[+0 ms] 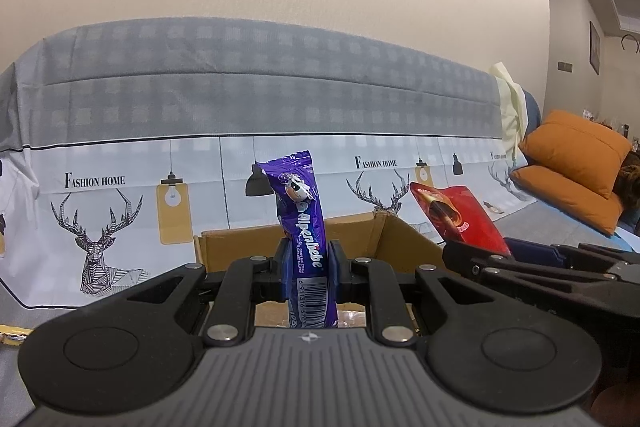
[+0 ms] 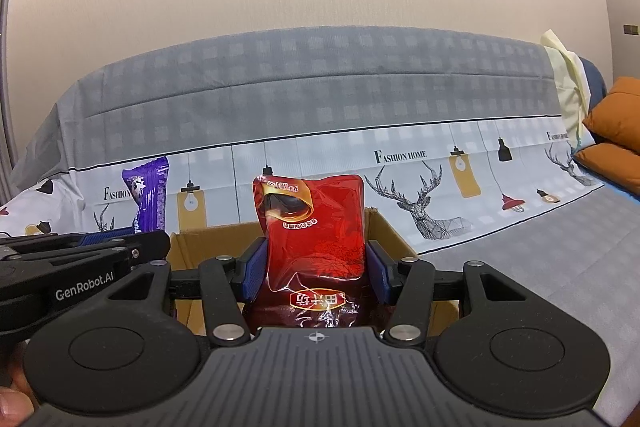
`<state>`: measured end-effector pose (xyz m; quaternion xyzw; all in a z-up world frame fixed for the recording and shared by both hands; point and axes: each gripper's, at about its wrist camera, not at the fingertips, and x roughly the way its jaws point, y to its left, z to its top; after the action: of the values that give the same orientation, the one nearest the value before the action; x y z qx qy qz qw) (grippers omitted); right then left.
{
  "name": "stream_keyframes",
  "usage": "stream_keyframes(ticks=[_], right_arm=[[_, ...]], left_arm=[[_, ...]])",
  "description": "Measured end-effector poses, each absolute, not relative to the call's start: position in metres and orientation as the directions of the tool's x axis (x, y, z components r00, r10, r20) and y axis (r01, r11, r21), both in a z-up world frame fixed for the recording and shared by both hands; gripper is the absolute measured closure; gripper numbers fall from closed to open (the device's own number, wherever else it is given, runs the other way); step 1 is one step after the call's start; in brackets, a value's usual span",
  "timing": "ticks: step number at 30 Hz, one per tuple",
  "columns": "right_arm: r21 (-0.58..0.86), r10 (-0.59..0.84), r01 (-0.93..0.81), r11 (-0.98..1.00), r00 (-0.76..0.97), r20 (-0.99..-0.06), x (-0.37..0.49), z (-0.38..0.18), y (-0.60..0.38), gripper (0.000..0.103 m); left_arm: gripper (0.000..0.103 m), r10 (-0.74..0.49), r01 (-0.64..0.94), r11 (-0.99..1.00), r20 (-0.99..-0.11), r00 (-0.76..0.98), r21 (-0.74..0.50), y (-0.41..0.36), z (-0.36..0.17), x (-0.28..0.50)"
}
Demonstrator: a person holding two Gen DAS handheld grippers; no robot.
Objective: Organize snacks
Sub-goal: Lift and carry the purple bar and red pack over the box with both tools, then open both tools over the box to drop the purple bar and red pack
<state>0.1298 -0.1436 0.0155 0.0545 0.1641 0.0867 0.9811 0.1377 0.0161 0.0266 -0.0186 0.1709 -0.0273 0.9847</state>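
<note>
My left gripper (image 1: pixel 307 263) is shut on a purple Alpenliebe candy stick (image 1: pixel 298 211), held upright over an open cardboard box (image 1: pixel 236 247). My right gripper (image 2: pixel 316 269) is shut on a red snack pouch (image 2: pixel 316 235), held upright over the same box (image 2: pixel 192 247). The two grippers are side by side. The red pouch shows at the right of the left wrist view (image 1: pixel 460 217). The purple stick shows at the left of the right wrist view (image 2: pixel 150 195).
A sofa draped in a grey and white deer-print cover (image 1: pixel 240 99) stands behind the box. Orange cushions (image 1: pixel 576 163) lie at the right. A yellow wrapper (image 1: pixel 10 333) lies at the left edge of the left wrist view.
</note>
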Motion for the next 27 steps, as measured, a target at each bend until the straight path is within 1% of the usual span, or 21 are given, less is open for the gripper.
stream_keyframes(ticks=[27], right_arm=[[0.121,0.175,-0.144,0.982,0.934,-0.313,0.132,0.012,-0.139,0.048]], left_arm=[[0.084,-0.078,0.055,0.995,-0.311,0.947,-0.082,0.014,0.031,0.157]])
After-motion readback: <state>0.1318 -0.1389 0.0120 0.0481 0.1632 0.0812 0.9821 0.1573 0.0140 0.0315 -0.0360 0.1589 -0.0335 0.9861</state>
